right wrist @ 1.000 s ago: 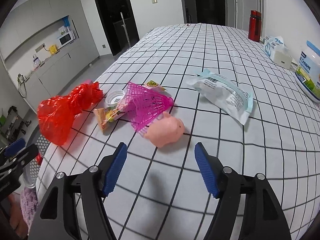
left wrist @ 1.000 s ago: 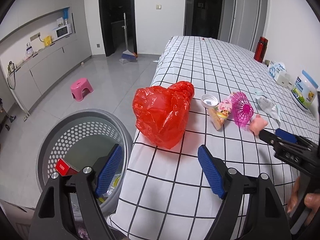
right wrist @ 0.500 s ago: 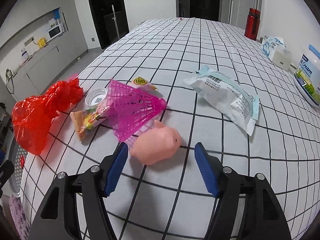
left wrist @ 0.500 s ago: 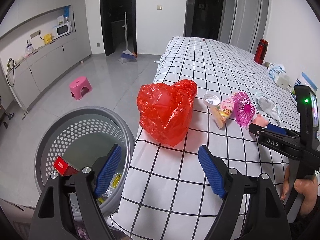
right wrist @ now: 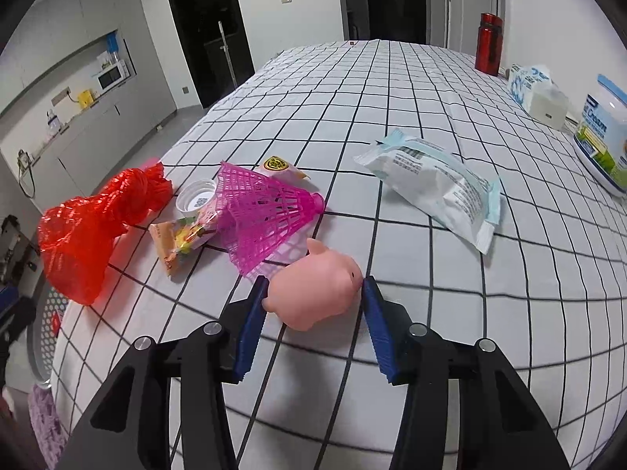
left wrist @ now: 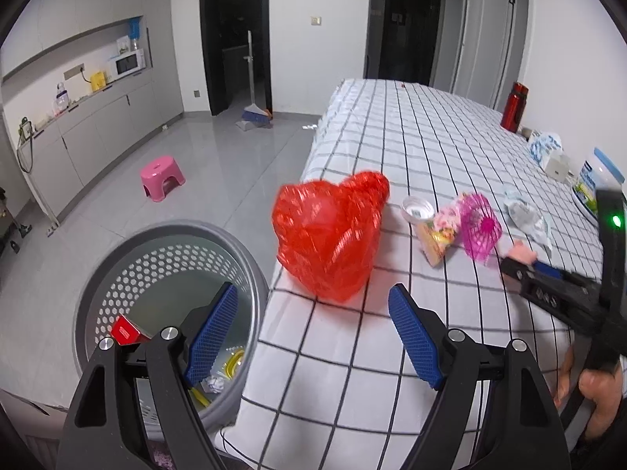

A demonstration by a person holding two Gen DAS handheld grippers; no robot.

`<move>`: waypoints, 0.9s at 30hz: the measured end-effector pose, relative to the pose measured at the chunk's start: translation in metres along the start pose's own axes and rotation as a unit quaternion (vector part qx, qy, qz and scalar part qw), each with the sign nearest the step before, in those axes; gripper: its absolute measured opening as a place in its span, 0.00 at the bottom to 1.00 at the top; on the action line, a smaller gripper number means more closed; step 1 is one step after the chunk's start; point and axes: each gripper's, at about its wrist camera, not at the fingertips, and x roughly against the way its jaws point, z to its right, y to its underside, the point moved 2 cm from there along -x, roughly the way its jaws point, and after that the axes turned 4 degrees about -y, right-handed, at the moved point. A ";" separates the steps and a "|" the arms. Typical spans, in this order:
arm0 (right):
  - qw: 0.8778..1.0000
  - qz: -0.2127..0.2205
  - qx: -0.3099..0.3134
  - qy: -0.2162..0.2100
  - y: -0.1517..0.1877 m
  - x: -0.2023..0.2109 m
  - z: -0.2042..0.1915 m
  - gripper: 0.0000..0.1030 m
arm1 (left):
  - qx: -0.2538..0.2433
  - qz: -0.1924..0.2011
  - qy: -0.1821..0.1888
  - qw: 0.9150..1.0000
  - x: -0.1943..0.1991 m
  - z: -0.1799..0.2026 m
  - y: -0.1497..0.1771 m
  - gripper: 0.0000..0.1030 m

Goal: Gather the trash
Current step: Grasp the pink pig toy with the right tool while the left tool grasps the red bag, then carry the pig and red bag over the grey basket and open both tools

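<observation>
Squeezing evenly looked right to me: the pink pig toy (right wrist: 318, 297), soft-looking and rounded, lay on the checked tablecloth (right wrist: 431, 117) between my right gripper's (right wrist: 311, 305) narrowed jaws, contact unclear, beside the pink shuttlecock (right wrist: 266, 211). My left gripper (left wrist: 313, 333) gaped wide, empty, facing the red bag (left wrist: 329, 239) by the basket (left wrist: 117, 258).

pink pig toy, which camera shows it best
The right wrist view: the pink pig toy sits large and sharp between the right gripper fingers. In the left wrist view only a blurred sliver shows behind that gripper's tip.
</observation>
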 end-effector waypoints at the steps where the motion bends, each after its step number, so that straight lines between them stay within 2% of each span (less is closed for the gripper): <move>1: 1.000 0.003 -0.002 -0.002 0.001 0.003 0.001 0.46 | 0.001 0.004 -0.001 1.000 0.000 0.000 -0.003 0.75; 7: 0.999 0.016 -0.011 -0.026 0.005 0.015 0.003 0.46 | -0.002 0.014 0.001 1.000 -0.008 0.000 -0.026 0.79; 13: 0.998 0.020 -0.028 -0.050 0.003 0.017 0.010 0.46 | -0.025 0.014 0.009 1.000 -0.025 0.011 -0.049 0.82; 16: 0.998 0.021 -0.034 -0.058 0.002 0.018 0.013 0.46 | -0.038 0.009 0.008 0.999 -0.040 0.018 -0.053 0.89; 20: 0.997 0.022 -0.036 -0.065 0.001 0.018 0.014 0.46 | -0.046 -0.013 -0.003 0.999 -0.061 0.023 -0.048 0.89; 22: 0.997 0.022 -0.035 -0.067 0.002 0.018 0.014 0.46 | -0.047 -0.022 -0.011 0.999 -0.071 0.025 -0.043 0.87; 24: 0.997 0.022 -0.032 -0.068 0.002 0.018 0.012 0.46 | -0.045 -0.034 -0.009 0.998 -0.079 0.026 -0.039 0.67; 27: 0.997 0.023 -0.031 -0.070 0.002 0.018 0.011 0.46 | -0.035 -0.052 0.001 0.998 -0.085 0.025 -0.034 0.51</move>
